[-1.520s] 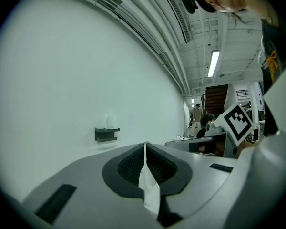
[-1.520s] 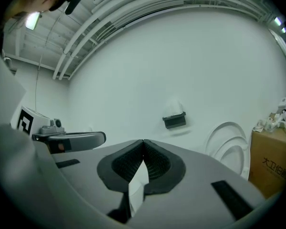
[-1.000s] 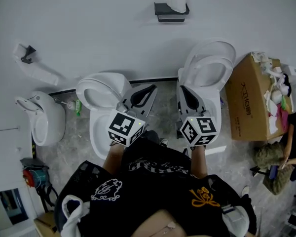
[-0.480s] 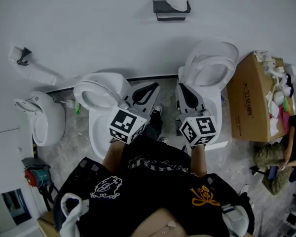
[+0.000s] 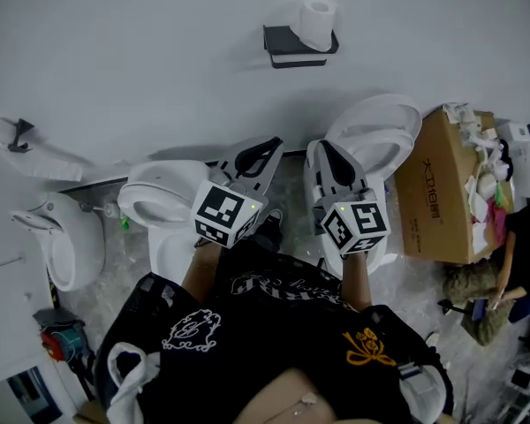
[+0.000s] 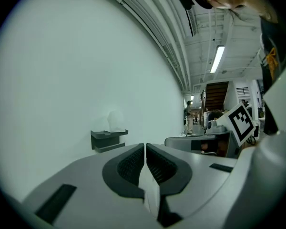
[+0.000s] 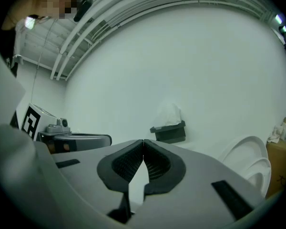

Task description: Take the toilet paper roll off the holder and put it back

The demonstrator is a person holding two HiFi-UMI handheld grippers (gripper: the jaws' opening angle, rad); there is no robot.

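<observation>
A white toilet paper roll (image 5: 317,22) stands on a dark wall holder (image 5: 291,46) high on the white wall. The roll (image 6: 116,121) and holder (image 6: 107,139) show to the left of my left gripper's tips, and the roll (image 7: 169,113) on its holder (image 7: 169,132) sits just right of my right gripper's tips. Both grippers are held well short of the wall. My left gripper (image 5: 267,145) (image 6: 145,147) is shut with nothing between its jaws. My right gripper (image 5: 322,148) (image 7: 143,143) is shut and empty too.
Two white toilets (image 5: 155,203) (image 5: 377,131) stand on the floor below the holder. A urinal (image 5: 57,237) is at the left. An open cardboard box (image 5: 431,188) of rubbish stands at the right, with a seated person (image 5: 512,263) beyond it.
The head view has shifted, so the holder and roll now sit lower in the picture. Both grippers have risen a little toward the wall and stay shut.
</observation>
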